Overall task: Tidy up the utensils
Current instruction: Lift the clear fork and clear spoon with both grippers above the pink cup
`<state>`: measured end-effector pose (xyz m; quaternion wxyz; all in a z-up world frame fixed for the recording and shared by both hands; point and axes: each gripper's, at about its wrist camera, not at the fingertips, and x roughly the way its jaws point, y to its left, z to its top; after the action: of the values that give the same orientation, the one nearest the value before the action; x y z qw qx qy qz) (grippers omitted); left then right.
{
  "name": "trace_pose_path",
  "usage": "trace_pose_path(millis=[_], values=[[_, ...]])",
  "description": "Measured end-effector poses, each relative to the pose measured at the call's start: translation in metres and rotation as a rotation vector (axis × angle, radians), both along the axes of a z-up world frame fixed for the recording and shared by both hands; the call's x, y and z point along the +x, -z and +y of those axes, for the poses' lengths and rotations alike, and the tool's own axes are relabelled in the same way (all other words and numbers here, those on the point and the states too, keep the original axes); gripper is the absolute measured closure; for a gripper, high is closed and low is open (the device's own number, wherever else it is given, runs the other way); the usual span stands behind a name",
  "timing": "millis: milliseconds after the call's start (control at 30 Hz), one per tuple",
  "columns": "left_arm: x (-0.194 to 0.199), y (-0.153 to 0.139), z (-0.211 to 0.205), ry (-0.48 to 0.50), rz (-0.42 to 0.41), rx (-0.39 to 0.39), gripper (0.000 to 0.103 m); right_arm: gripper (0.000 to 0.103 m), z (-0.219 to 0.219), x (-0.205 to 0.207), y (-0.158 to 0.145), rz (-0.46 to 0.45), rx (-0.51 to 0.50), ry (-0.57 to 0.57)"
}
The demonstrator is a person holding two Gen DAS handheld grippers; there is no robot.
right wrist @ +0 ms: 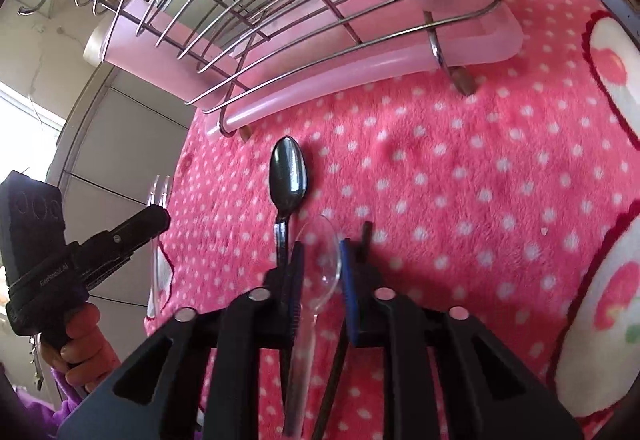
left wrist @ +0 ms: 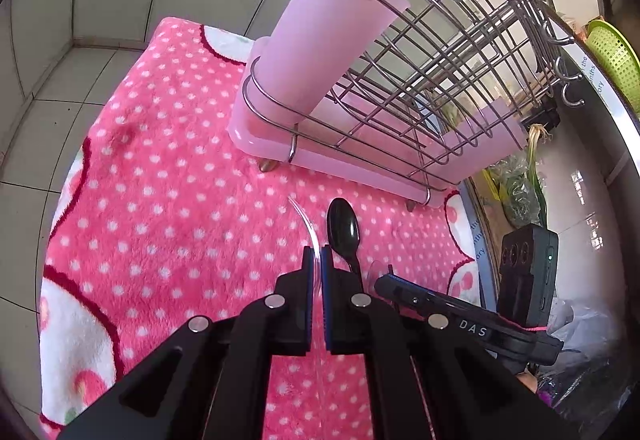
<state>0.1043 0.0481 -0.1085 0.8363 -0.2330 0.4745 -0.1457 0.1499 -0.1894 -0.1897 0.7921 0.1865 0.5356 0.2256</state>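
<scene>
1. Utensils, the loose ones, lie on the pink dotted blanket (left wrist: 160, 180), close to its near edge and right under my two grippers.
2. Along the blanket's far edge stands the wire dish rack (left wrist: 460, 60) on its pink tray.
3. At the rack's end sits the tall pink cup (left wrist: 332, 40), already holding some handles. I judge it to be where the cutlery goes.
4. My left gripper (left wrist: 316, 260) is clamped tight on a clear fork (right wrist: 159, 190), tines pointing away from me.
5. My right gripper (right wrist: 321, 244) has closed on the clear spoon (right wrist: 320, 264). The pads seem to press on both sides of the bowl, and the handle runs back between the fingers.
6. Beside that, a black spoon (right wrist: 289, 176) lies flat with its bowl toward the rack, its handle passing under my right gripper's left finger.
7. A thin black handle (right wrist: 366, 232) shows under the other finger; which utensil it is I cannot tell.
8. The cup lies ahead and above both grippers, and the left one looks nearer to it. Both clear utensils point along my fingers, so they need tipping upright to drop in.
</scene>
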Motion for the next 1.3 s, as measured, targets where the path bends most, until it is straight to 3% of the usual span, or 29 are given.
trace_pose_path(millis=[167, 367, 1000, 1300], values=[[-0.004, -0.006, 0.000, -0.002, -0.015, 0.013, 0.100, 0.100, -0.008, -0.006, -0.001, -0.022, 0.018, 0.019], [-0.013, -0.017, 0.000, -0.010, -0.050, 0.030, 0.100, 0.100, -0.016, -0.021, -0.026, -0.101, 0.034, 0.039], [-0.046, -0.111, 0.011, -0.124, -0.394, 0.119, 0.100, 0.100, -0.058, -0.065, -0.153, -0.588, -0.011, 0.245], [-0.030, -0.171, 0.023, -0.204, -0.549, 0.140, 0.100, 0.100, -0.068, -0.062, -0.221, -0.799, -0.045, 0.311]])
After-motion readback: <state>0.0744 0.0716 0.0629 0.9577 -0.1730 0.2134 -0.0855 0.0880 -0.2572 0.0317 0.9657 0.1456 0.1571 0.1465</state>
